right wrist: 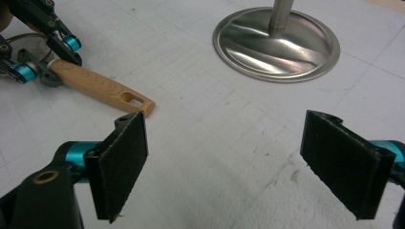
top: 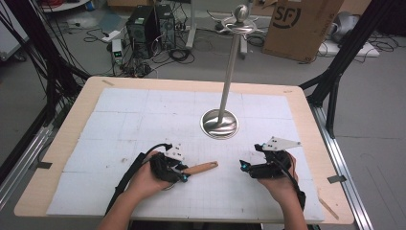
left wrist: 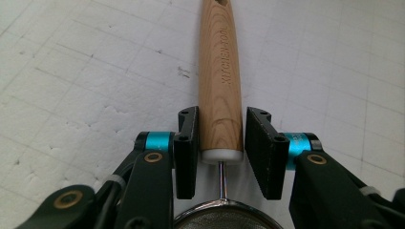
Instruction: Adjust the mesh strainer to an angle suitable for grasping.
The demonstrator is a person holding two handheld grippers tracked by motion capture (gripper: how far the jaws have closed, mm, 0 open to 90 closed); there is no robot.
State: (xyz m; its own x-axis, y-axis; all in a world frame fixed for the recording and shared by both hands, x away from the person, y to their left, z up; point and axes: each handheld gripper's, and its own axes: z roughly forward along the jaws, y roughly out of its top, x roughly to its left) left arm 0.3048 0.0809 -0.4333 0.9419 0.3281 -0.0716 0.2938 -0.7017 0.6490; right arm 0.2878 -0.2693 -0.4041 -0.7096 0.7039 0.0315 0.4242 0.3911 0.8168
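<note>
White gridded mat covers the wooden desk (top: 62,143); cables, computer towers and a cardboard box sit on the floor beyond. Steel stand (top: 220,123), round base and tall pole, at mat centre. Left gripper (left wrist: 220,143) straddles the strainer's wooden handle (left wrist: 219,81) at its ferrule end, pads close on both sides, narrow gaps visible: not clamped yet, seemingly lining up for a grasp. Handle lies flat on the mat, pointing toward the right gripper (right wrist: 239,167), which rests nearby, jaws wide apart, holding nothing. Strainer (left wrist: 222,220): light grained wood stamped with lettering, slot hole at far end, thin wire neck, mesh bowl under the gripper.
</note>
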